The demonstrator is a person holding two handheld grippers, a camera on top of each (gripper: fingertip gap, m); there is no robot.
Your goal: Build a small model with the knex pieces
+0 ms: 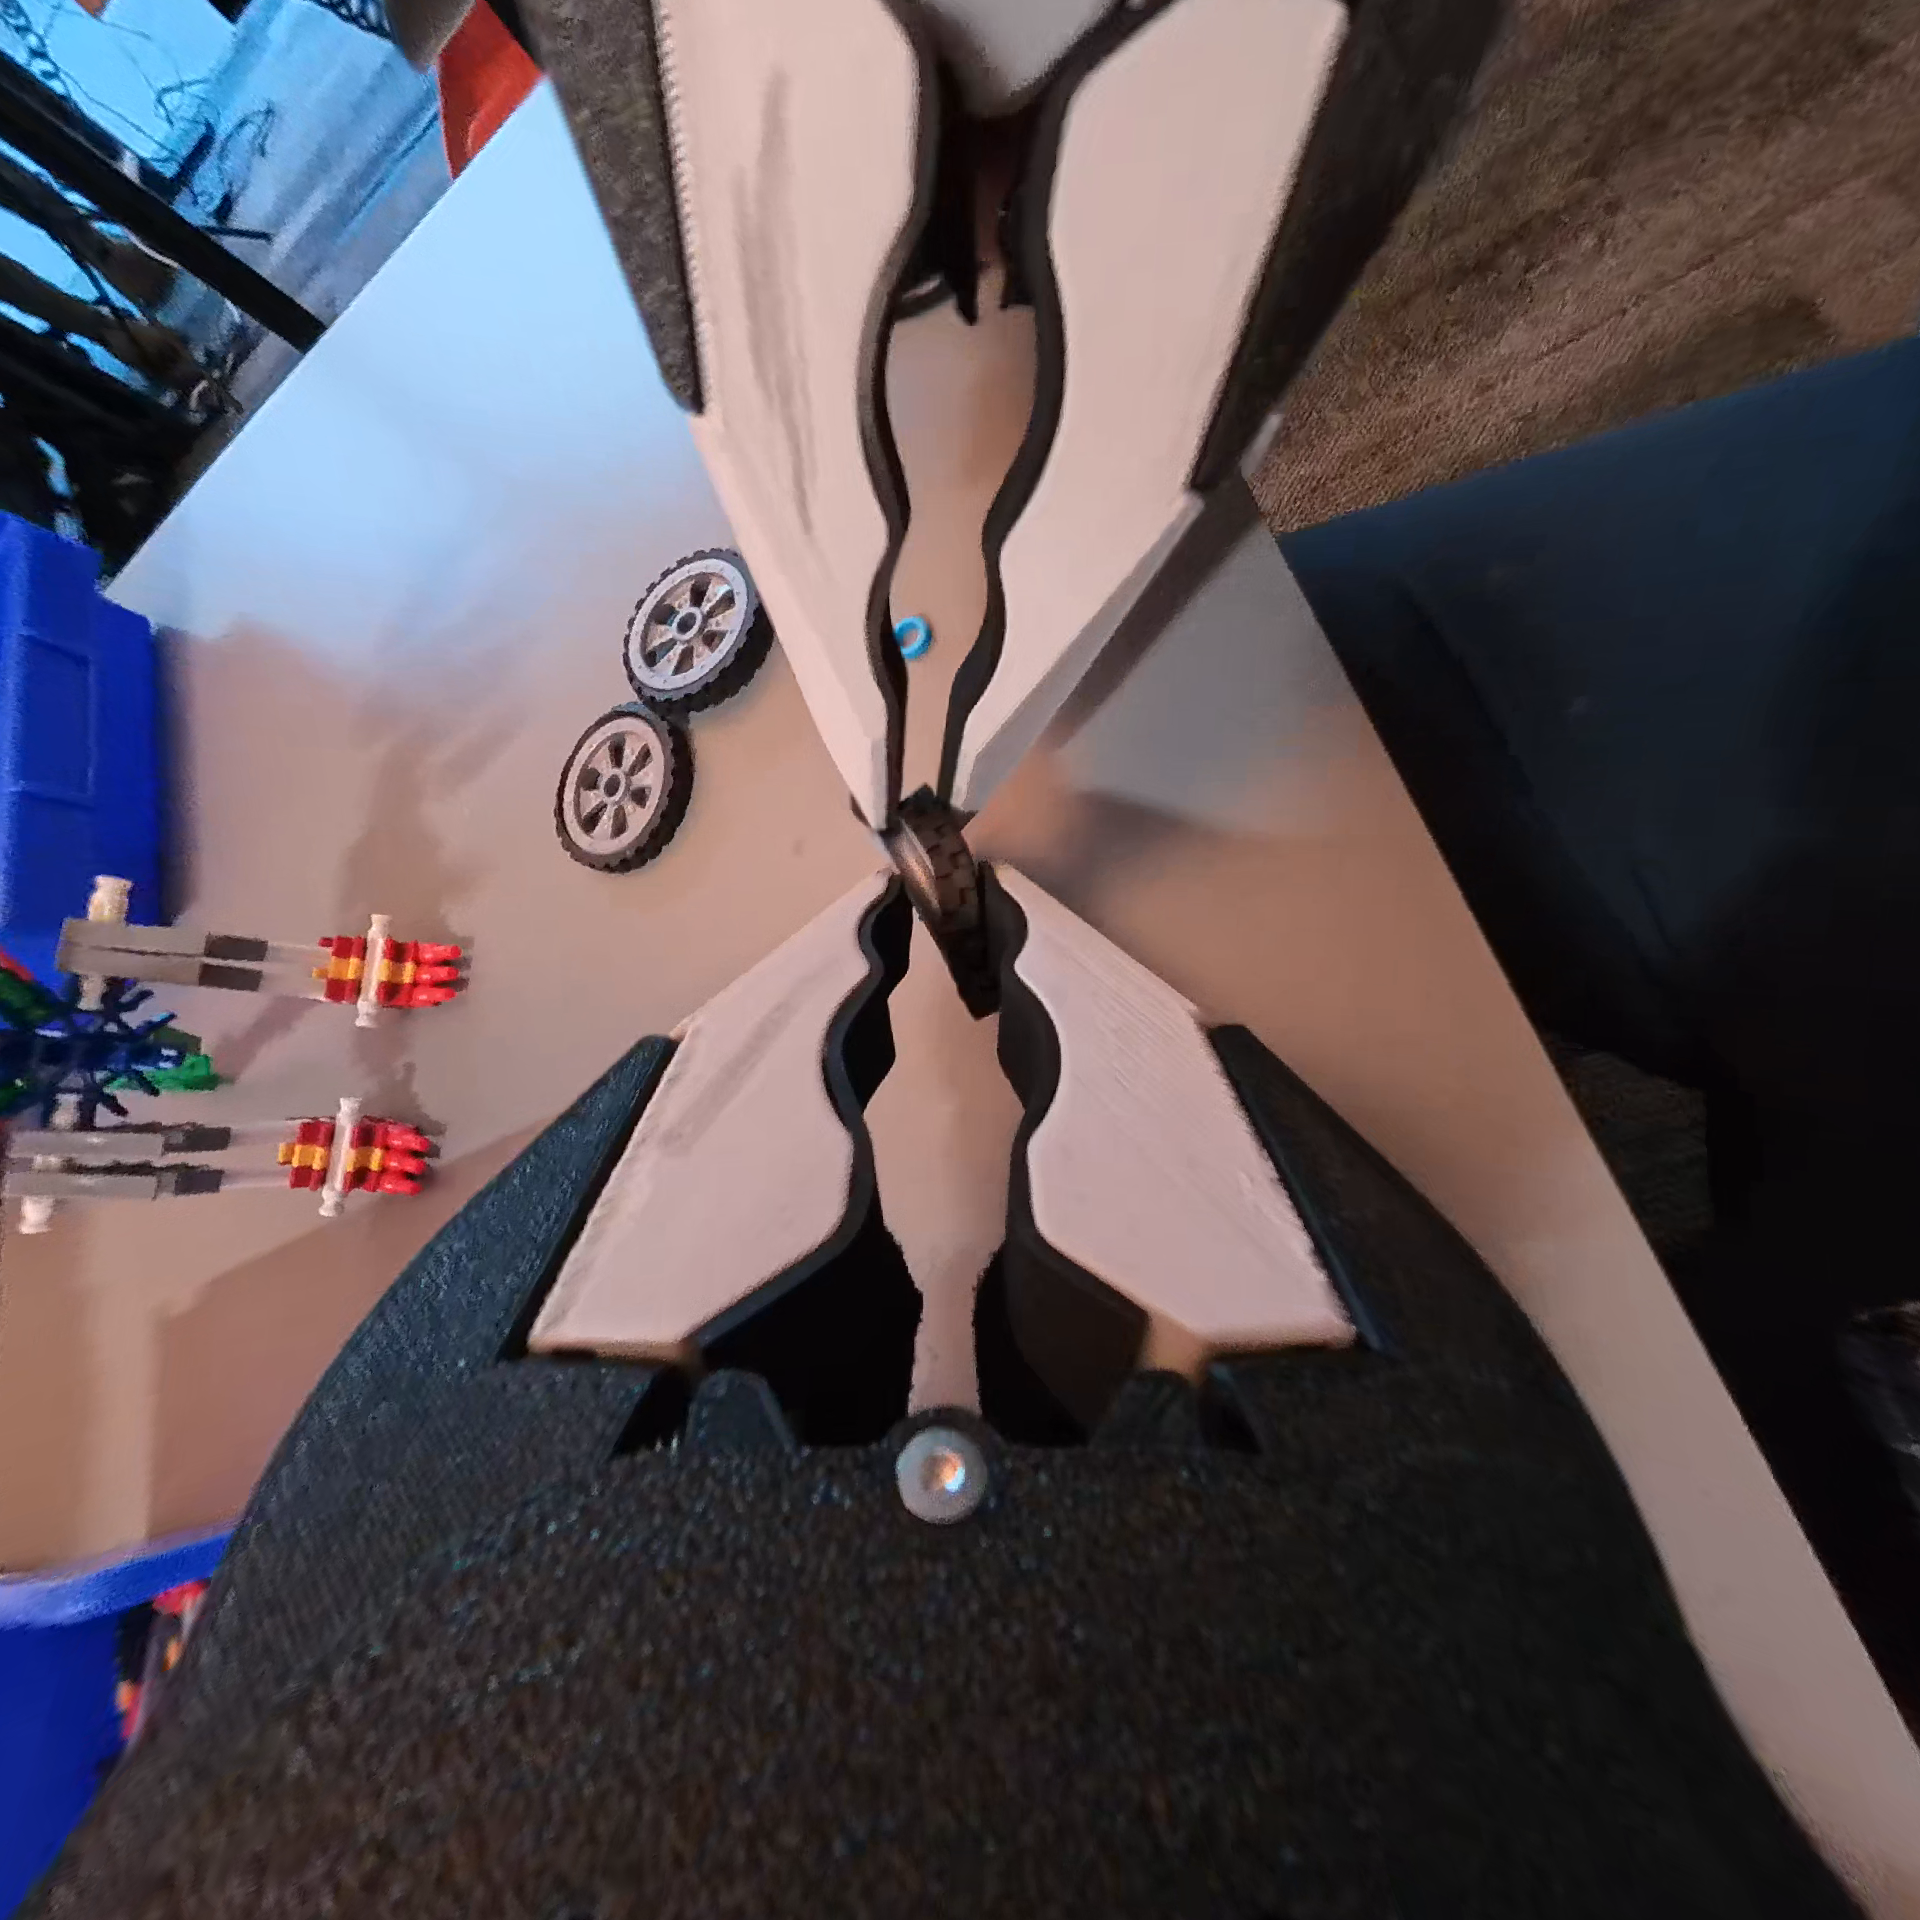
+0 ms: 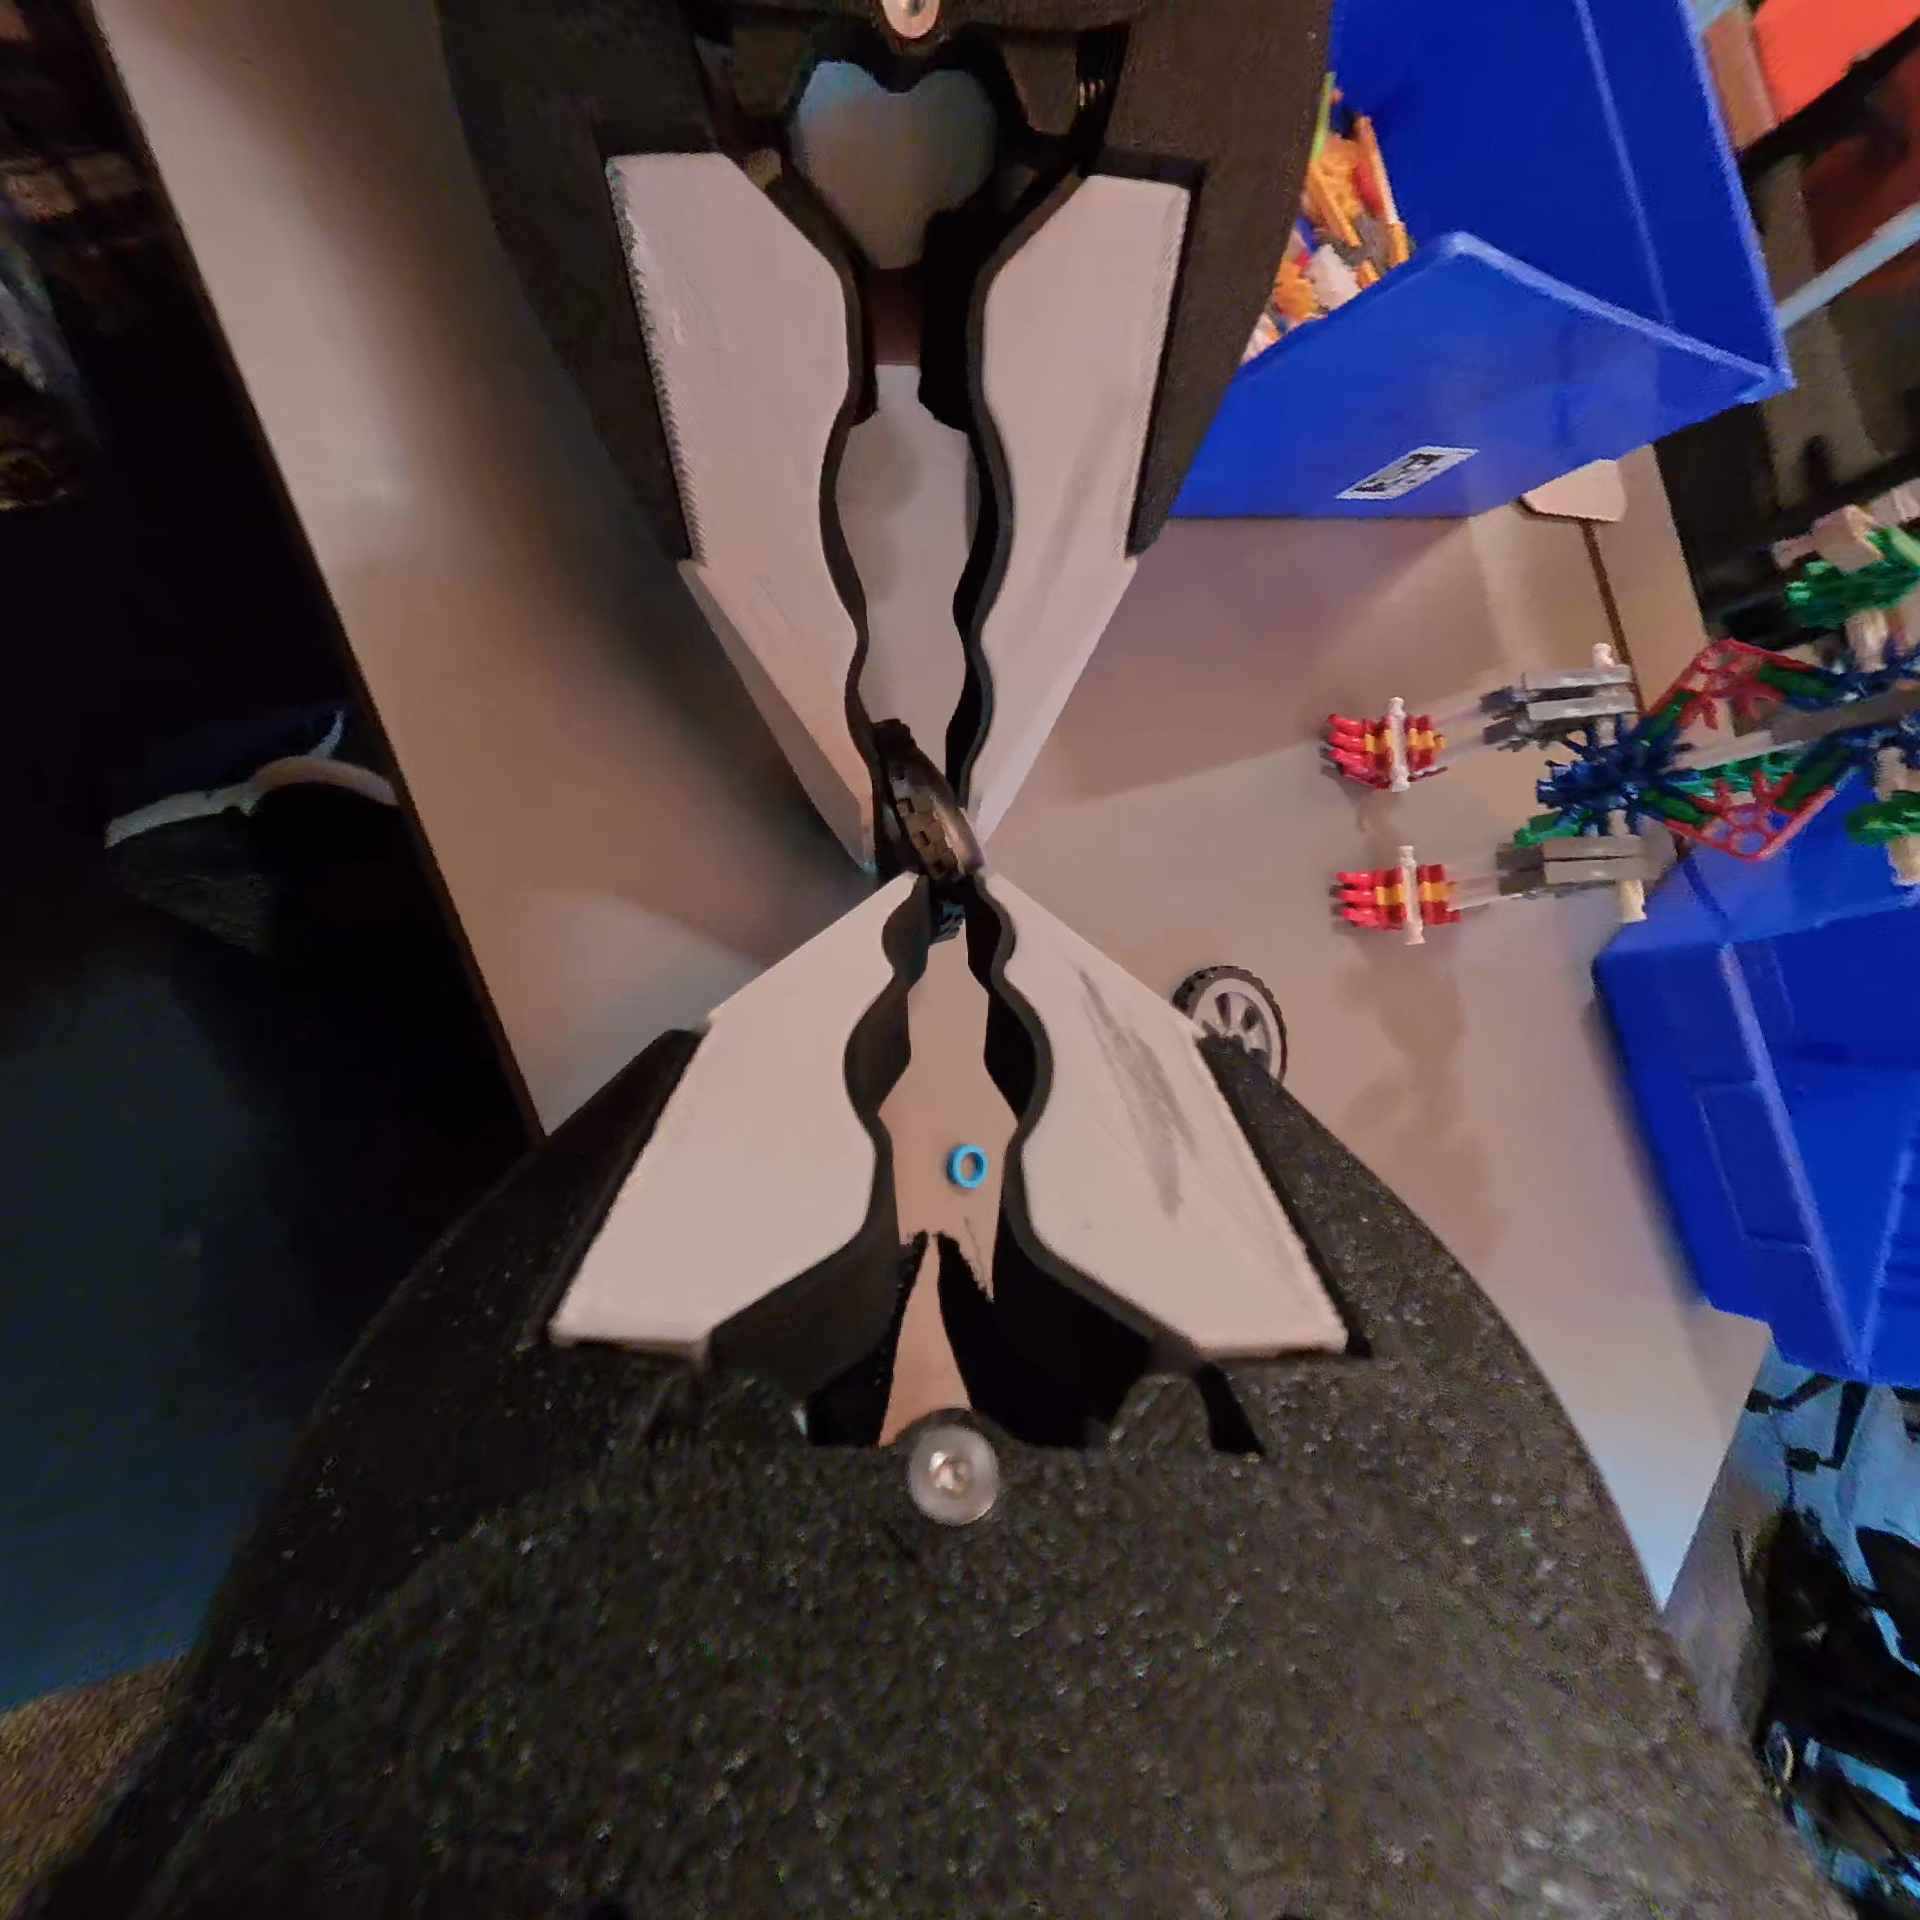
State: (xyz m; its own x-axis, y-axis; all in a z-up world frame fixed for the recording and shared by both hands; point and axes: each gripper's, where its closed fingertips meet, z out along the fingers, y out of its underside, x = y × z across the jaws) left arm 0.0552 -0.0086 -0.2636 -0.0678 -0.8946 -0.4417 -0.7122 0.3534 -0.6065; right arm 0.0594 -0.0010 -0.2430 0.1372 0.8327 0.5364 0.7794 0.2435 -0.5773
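The left tongs and right tongs meet tip to tip over the white table, each nearly closed on the same small black-tyred wheel, pinched on edge between all four tips. On the table under the right tongs lies a little blue ring. At 10 o'clock from the held wheel in the left wrist view two spoked grey wheels lie flat, touching each other. Farther, at 9 o'clock, two red-and-yellow rod assemblies lie side by side. Beyond them blue bins stand beside a multicoloured rod-and-connector model.
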